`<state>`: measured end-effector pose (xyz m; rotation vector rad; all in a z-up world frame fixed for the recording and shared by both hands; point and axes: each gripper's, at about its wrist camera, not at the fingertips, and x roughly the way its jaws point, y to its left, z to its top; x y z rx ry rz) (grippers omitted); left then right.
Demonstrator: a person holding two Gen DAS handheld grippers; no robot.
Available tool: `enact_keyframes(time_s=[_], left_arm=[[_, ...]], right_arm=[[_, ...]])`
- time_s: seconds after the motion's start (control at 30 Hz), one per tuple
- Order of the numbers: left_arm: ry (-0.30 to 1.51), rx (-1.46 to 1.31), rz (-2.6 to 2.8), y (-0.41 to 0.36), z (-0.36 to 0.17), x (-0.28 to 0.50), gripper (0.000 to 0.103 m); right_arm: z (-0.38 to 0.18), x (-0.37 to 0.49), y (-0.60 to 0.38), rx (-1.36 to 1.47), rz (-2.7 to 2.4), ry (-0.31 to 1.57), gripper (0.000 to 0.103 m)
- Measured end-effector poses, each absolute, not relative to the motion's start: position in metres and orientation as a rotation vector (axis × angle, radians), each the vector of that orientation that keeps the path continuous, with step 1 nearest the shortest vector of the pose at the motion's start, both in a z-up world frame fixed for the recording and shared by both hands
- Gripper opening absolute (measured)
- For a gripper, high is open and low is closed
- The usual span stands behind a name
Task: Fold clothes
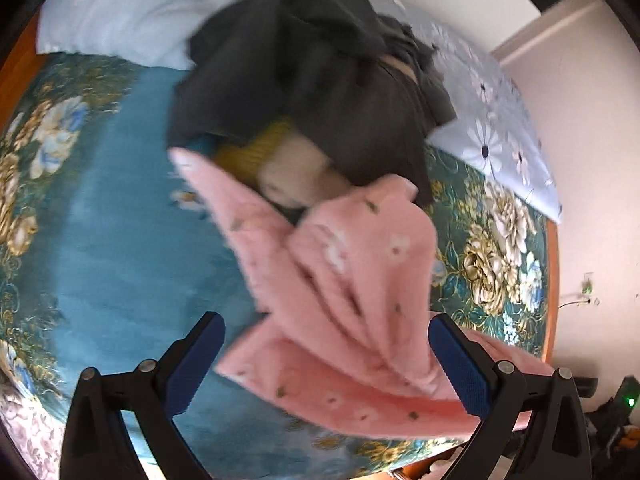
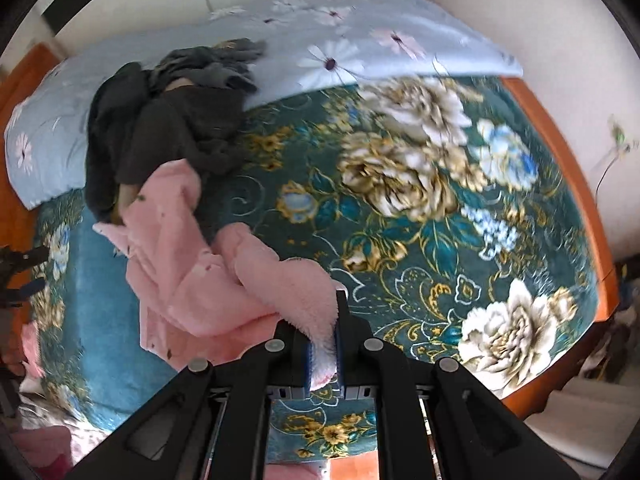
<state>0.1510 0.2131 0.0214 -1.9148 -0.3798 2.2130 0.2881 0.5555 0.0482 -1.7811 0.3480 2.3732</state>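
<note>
We look down on a bed whose teal floral blanket (image 2: 400, 208) bears everything in view; its orange wooden frame (image 2: 576, 184) shows along the edge. On the blanket lies a heap of dark grey clothes (image 1: 304, 80), partly over the pale blue flowered quilt (image 2: 352, 40) at the far side. A yellow and cream garment (image 1: 280, 160) peeks out from under the heap's near edge.

The task's thing, a pink fleece garment (image 1: 352, 280) with small flower prints, lies crumpled on the blanket, one end touching the dark heap and the other drawn up toward us.

We see the right gripper (image 2: 322, 344) pointing steeply down at the bed, its blue-padded jaws nearly together and pinching a fold of the pink fleece, which bulges above and below the pads.

The left gripper (image 1: 326, 360) also points steeply down; its fingers (image 1: 192, 364) stand wide apart. The pink fleece passes between them and lies against the right-hand pad, but the pads do not press on it. The left wrist view is blurred.
</note>
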Motion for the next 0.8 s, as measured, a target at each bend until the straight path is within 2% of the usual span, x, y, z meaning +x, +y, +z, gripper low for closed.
enact_keyframes(time_s=[0.27,0.43,0.47,0.53,0.6,0.63,0.7,0.8], left_arm=[[-0.14,-2.06,2.175,0.335,-0.041,0.114,0.102],[-0.012,-2.186,2.163,0.364,-0.082,0.103,0.088],[0.026,-2.204,2.164,0.368,-0.088,0.103,0.082],[0.082,-2.235,2.164,0.373,-0.096,0.102,0.063],[0.081,-2.271,2.154,0.371,-0.103,0.101,0.024],[0.081,-2.289,2.148,0.371,-0.107,0.1,0.016],[0.053,-2.285,2.164,0.363,-0.103,0.1,0.01],[-0.005,-2.217,2.2,0.345,-0.08,0.104,0.008]], right_arm=[[0.006,0.28,0.59,-1.929,2.411,0.445,0.009],[-0.001,0.282,0.596,-1.979,2.443,0.465,0.009],[-0.001,0.284,0.597,-1.988,2.449,0.464,0.009],[-0.002,0.288,0.599,-1.998,2.458,0.464,0.01],[-0.003,0.292,0.601,-2.008,2.453,0.477,0.01],[-0.003,0.293,0.603,-2.013,2.451,0.486,0.01],[-0.005,0.296,0.605,-2.021,2.45,0.491,0.01],[-0.004,0.296,0.608,-2.009,2.452,0.493,0.01]])
